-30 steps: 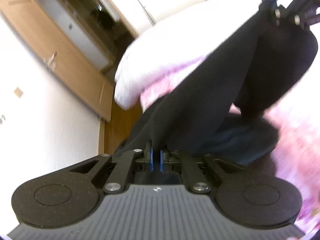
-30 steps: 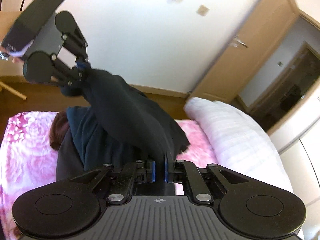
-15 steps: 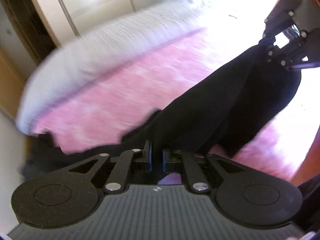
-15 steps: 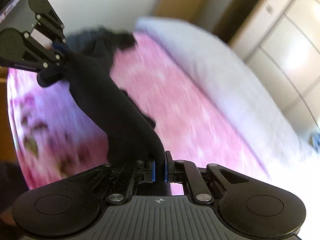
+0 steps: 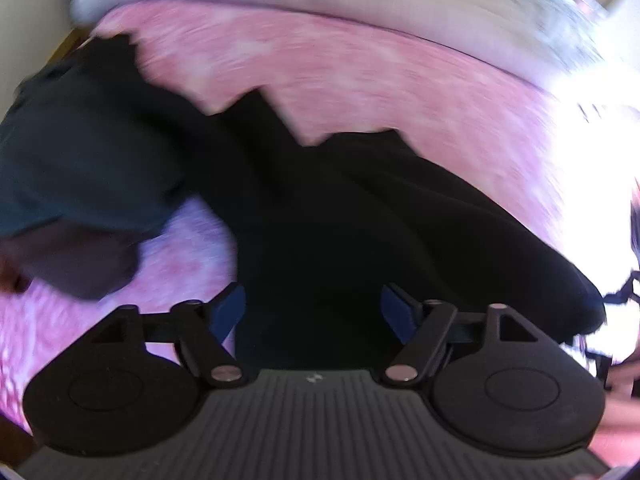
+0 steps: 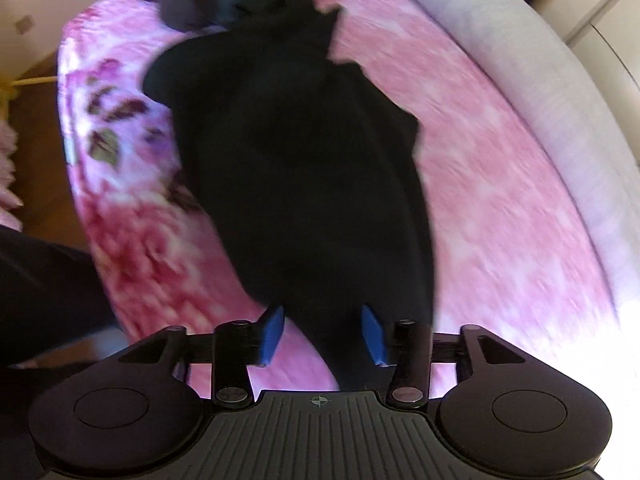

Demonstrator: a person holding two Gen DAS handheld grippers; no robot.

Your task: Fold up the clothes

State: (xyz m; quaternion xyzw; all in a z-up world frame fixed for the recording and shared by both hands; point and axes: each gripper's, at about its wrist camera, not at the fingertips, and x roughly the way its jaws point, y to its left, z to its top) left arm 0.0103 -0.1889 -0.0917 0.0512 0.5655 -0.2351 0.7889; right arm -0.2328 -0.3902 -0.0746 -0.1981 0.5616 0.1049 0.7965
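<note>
Left wrist view: left gripper (image 5: pixel 312 308) jaws opening, black garment (image 5: pixel 340 216) between the blue pads but not pinched. Right gripper (image 6: pixel 322 334) same, jaws opening, cloth passing between, no clamp. Garment lies on the pink floral blanket (image 6: pixel 500 168), long axis running straight ahead of the right gripper, away from its fingers; near end sits right under both tools, so either can regrip, probably the right

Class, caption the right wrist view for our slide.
Right gripper opening above a black garment laid on the pink floral blanket.
</note>
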